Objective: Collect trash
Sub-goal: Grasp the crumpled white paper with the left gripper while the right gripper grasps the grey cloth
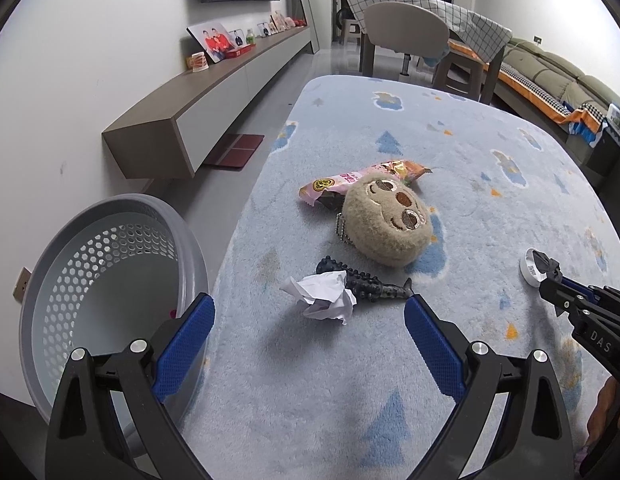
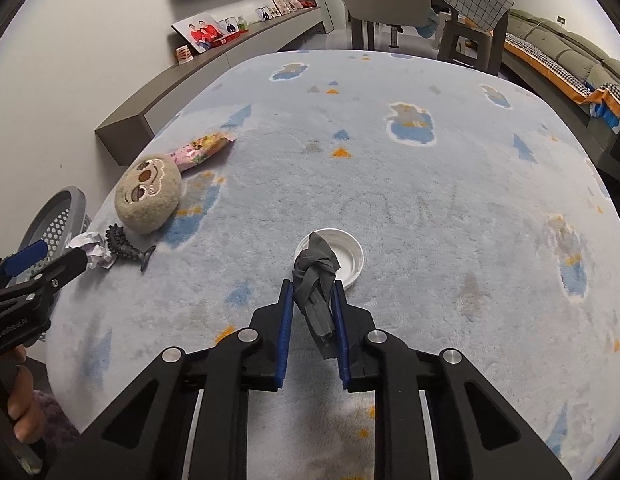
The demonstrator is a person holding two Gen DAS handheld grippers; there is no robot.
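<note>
Right gripper (image 2: 313, 300) pinches a grey wad (image 2: 315, 280) just above the white lid (image 2: 349, 254); my left gripper (image 1: 310, 314) gapes before crumpled paper (image 1: 323, 294).

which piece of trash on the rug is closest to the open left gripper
The crumpled white paper, lying just ahead between the left gripper fingers against the black spiky toy. The pink snack wrapper lies farther, behind the plush.

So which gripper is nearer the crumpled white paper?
Left. The left gripper hovers open just short of the crumpled white paper; the right gripper, holding a gray wad, is across the rug.
</note>
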